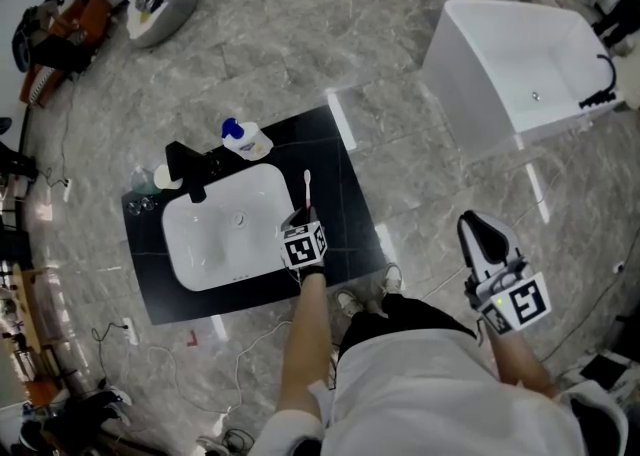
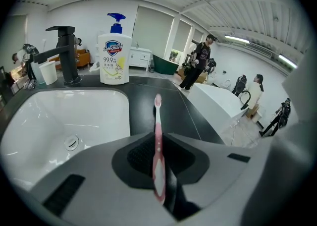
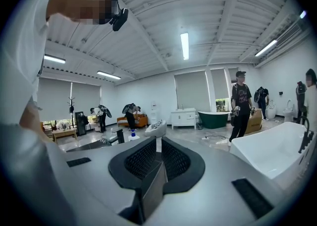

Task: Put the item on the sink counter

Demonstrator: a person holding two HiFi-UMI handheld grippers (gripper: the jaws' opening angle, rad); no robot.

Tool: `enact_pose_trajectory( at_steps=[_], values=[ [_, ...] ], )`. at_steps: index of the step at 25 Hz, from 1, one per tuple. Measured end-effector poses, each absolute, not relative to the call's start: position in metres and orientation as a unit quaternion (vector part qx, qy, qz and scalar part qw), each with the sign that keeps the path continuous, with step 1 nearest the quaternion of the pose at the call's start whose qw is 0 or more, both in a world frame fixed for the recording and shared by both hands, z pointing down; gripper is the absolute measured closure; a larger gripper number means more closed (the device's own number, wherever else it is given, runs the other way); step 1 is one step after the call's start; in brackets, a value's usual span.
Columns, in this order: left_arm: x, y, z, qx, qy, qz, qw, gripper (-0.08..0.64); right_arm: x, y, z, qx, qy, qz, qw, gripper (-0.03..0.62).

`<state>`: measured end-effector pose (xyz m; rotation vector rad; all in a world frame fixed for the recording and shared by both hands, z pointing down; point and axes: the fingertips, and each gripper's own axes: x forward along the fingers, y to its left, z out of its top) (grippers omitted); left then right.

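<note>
A pink and white toothbrush (image 1: 307, 189) (image 2: 157, 136) is held by its handle in my left gripper (image 1: 303, 218) (image 2: 158, 156), which is shut on it. The bristle end points away from me, over the black sink counter (image 1: 342, 179) (image 2: 171, 103), just right of the white basin (image 1: 215, 234) (image 2: 64, 116). I cannot tell whether the brush touches the counter. My right gripper (image 1: 474, 227) (image 3: 158, 156) hangs off to the right above the floor, shut with nothing in it.
A black faucet (image 1: 188, 169) (image 2: 67, 54), a white soap pump bottle (image 1: 245, 139) (image 2: 114, 54) and a small cup (image 1: 165, 176) (image 2: 48, 71) stand along the counter's back. A white bathtub (image 1: 520, 64) (image 2: 223, 98) sits to the right. Other people stand farther off.
</note>
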<state>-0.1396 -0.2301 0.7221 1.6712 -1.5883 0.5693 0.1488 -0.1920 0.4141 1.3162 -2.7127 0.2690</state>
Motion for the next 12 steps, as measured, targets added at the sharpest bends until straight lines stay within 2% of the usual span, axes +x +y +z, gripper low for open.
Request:
enact_pose_trajectory(
  at_steps=[12],
  values=[
    [-0.141, -0.233, 0.725, 0.630, -0.635, 0.238, 0.377, 0.512, 0.152, -0.196, 0.425, 0.428, -0.897, 0.097, 0.058, 0.535]
  ],
)
